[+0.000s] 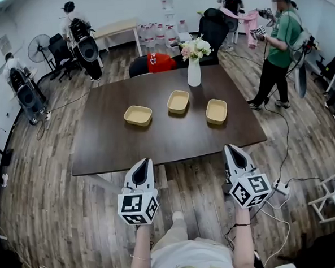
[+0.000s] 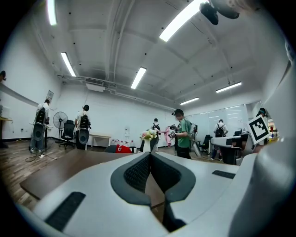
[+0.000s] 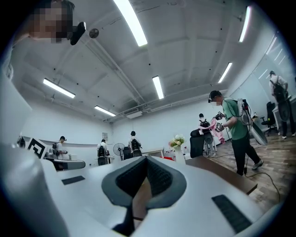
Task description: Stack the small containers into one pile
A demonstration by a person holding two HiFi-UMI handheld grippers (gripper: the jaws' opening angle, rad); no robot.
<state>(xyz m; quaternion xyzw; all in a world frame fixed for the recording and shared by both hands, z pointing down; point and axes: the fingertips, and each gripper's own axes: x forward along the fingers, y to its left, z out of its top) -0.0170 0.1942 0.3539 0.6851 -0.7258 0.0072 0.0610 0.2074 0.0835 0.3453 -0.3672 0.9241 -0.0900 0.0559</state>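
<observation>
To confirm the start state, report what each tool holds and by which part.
Nothing is held: left tool and right tool are both shut and empty, short of the table where three containers lie.

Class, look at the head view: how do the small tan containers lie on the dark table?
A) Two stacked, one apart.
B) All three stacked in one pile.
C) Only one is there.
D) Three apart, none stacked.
D: the left container, middle container and right container each sit alone on the table, bare wood between them.
</observation>
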